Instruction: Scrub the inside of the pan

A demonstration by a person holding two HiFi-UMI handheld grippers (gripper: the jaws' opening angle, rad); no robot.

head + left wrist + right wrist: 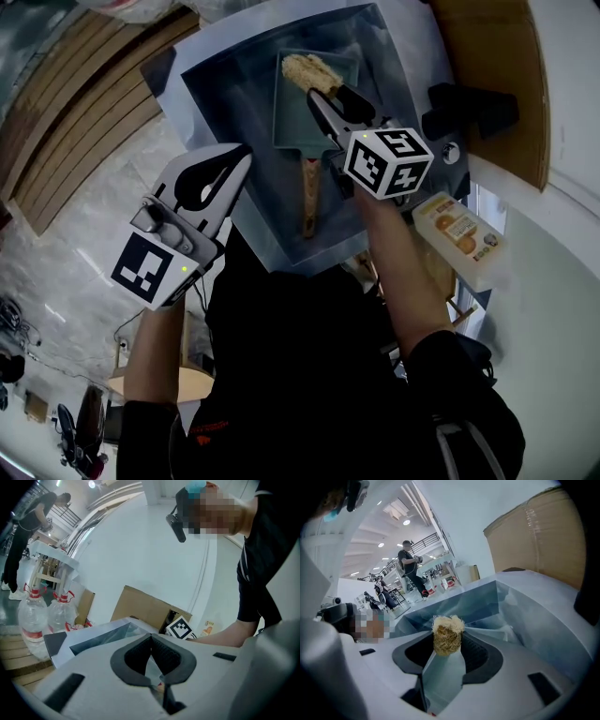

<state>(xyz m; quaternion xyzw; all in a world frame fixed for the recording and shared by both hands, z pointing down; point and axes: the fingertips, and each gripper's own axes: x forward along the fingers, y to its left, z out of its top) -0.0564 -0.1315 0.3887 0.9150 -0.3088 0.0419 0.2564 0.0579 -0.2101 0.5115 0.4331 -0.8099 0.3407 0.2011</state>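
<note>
two grippers are at the sink (217,92). the right gripper (448,645) is clenched on a tan fibrous scrubber (307,69), which sits at the 12 o'clock end of the square pan (298,120) — the pan lies in the sink basin, its wooden handle (310,192) pointing to 6 o'clock. the left gripper (240,157) is at the pan's 8 o'clock, by the basin's edge — jaws closed together on nothing. an orange-labelled bottle (459,234) lies at 4 o'clock.
</note>
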